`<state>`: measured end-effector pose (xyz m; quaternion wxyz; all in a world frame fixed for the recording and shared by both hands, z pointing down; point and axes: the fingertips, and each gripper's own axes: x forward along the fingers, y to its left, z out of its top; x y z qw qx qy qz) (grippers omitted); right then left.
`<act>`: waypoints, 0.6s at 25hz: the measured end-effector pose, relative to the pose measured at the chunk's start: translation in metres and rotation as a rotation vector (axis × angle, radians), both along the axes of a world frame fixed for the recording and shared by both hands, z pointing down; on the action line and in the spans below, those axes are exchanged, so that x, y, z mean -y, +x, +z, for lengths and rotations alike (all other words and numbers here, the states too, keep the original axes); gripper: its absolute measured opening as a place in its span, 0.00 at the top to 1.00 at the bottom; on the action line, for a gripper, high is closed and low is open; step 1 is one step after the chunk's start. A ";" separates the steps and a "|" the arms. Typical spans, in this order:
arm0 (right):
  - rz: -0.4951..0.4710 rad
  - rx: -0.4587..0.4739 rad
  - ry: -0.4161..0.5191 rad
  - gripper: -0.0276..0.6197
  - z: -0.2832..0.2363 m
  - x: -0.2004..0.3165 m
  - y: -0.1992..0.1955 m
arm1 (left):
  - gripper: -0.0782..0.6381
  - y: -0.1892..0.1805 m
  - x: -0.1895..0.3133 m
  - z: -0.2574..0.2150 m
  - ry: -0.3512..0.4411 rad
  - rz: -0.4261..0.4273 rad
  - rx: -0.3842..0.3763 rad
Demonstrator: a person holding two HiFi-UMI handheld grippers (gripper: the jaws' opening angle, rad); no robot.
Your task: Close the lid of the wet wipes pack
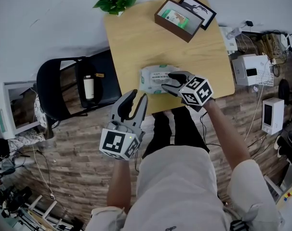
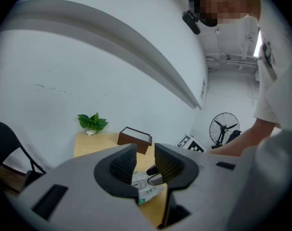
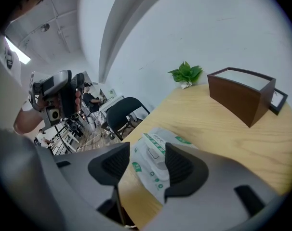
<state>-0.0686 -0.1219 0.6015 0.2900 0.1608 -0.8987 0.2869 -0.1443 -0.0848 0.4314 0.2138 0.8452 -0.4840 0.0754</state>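
The wet wipes pack (image 1: 154, 78), white with green print, lies near the front edge of the wooden table (image 1: 136, 37). Its white lid (image 3: 154, 153) looks flat on the pack. My right gripper (image 1: 168, 82) is open at the pack's right end, one finger over it and one by its front side. In the right gripper view the pack (image 3: 158, 170) shows through the gap of the right gripper (image 3: 147, 160). My left gripper (image 1: 139, 96) is open and empty, off the table's front edge, pointing at the pack (image 2: 145, 186). The left gripper (image 2: 146, 162) holds nothing.
A brown open box (image 1: 177, 18) and a framed picture (image 1: 198, 9) stand at the table's far right, a small plant (image 1: 117, 1) at the far left corner. A black chair (image 1: 73, 88) with a white bottle (image 1: 89, 86) stands left. White devices (image 1: 252, 69) sit on the floor right.
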 end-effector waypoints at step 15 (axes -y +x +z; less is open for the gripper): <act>-0.058 -0.069 -0.012 0.63 0.018 -0.016 -0.016 | 0.73 -0.002 -0.001 0.005 -0.007 -0.014 -0.005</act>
